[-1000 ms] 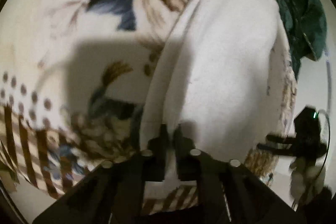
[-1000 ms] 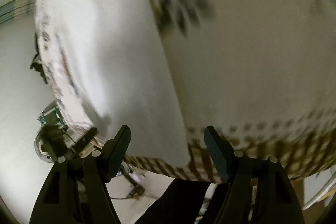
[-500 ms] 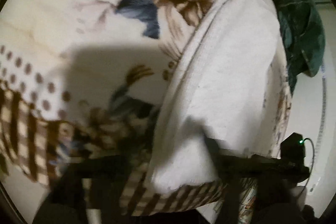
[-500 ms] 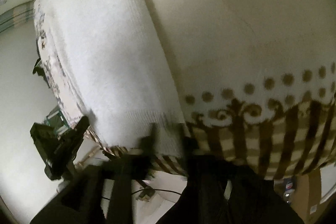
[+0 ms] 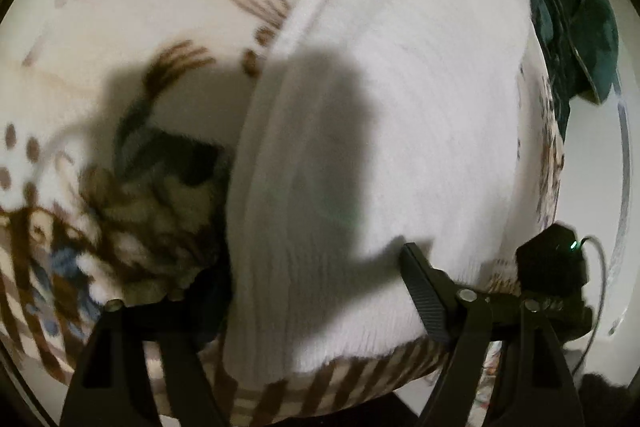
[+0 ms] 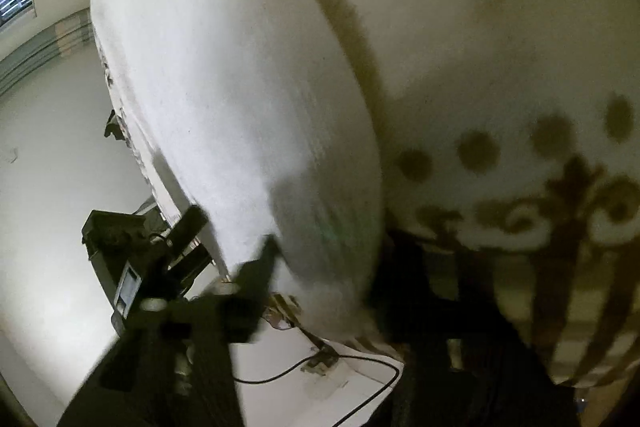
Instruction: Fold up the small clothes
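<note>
Your left gripper (image 5: 316, 291) is spread wide over the near edge of the white garment (image 5: 392, 115), gripping nothing. The garment lies folded on the flowered blanket (image 5: 120, 39). Your right gripper (image 6: 324, 267), though blurred, also stands open astride the garment's (image 6: 224, 75) near end.

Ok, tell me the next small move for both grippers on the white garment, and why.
Probably close both on the near hem: the left gripper and right gripper are open, straddling the edge of the white garment, which lies flat on the floral blanket.
</note>
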Demonstrator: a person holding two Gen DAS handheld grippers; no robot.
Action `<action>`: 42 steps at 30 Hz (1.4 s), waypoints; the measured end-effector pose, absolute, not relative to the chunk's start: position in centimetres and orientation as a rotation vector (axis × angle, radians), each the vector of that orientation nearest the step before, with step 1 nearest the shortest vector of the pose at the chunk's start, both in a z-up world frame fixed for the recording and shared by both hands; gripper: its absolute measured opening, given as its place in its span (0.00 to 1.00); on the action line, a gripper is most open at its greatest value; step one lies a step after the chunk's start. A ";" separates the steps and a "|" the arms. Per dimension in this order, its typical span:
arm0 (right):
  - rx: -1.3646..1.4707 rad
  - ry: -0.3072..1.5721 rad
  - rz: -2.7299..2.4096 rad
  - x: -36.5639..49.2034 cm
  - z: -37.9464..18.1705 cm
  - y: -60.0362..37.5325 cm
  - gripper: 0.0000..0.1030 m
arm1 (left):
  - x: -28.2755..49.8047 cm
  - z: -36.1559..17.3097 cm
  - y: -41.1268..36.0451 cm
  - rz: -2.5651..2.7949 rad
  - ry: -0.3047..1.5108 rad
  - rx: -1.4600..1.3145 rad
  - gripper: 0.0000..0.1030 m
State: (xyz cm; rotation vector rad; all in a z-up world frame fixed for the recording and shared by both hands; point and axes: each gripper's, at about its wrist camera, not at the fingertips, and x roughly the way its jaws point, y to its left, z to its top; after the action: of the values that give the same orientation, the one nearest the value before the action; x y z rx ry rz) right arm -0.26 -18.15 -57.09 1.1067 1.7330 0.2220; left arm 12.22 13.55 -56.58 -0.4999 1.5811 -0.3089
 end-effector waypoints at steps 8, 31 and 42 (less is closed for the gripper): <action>0.837 1.752 0.254 -0.4 -54.1 -18.6 0.26 | 11.0 -55.9 14.8 -0.232 1.577 -0.468 0.29; 0.631 1.680 0.174 2.2 -52.0 -17.4 0.18 | 12.9 -54.5 9.1 -0.106 1.442 -0.141 0.10; 0.567 1.683 0.163 1.8 -51.7 -17.1 0.09 | 11.4 -55.3 13.4 -0.086 1.483 -0.179 0.09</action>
State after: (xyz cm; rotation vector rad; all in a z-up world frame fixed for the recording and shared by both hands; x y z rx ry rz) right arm 1.77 -17.08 -51.67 0.5673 1.6834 0.1629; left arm 11.36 13.37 -55.26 -0.1794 1.4829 -0.0855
